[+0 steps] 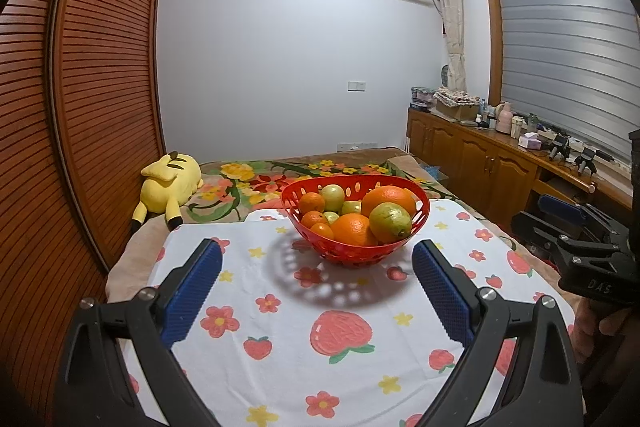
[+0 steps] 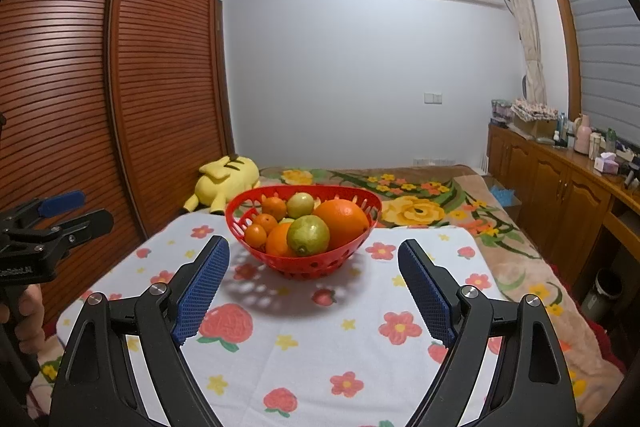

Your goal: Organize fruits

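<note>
A red perforated fruit basket (image 1: 352,255) stands on a white cloth with a flower and strawberry print (image 1: 280,307). It holds large oranges (image 1: 389,198), small tangerines (image 1: 312,203) and green fruits (image 1: 390,222). My left gripper (image 1: 318,259) is open and empty, just short of the basket. In the right wrist view the basket (image 2: 304,265) with its big orange (image 2: 341,217) and green fruit (image 2: 308,234) lies ahead of my right gripper (image 2: 314,259), also open and empty. Each gripper shows at the other view's edge (image 1: 576,227) (image 2: 48,223).
A yellow plush toy (image 1: 170,187) lies on the floral bed (image 1: 256,183) behind the cloth. A slatted wooden wardrobe (image 1: 80,87) stands at left. Wooden cabinets (image 1: 480,159) with clutter run along the right under the window. A dark bin (image 2: 604,289) stands at right.
</note>
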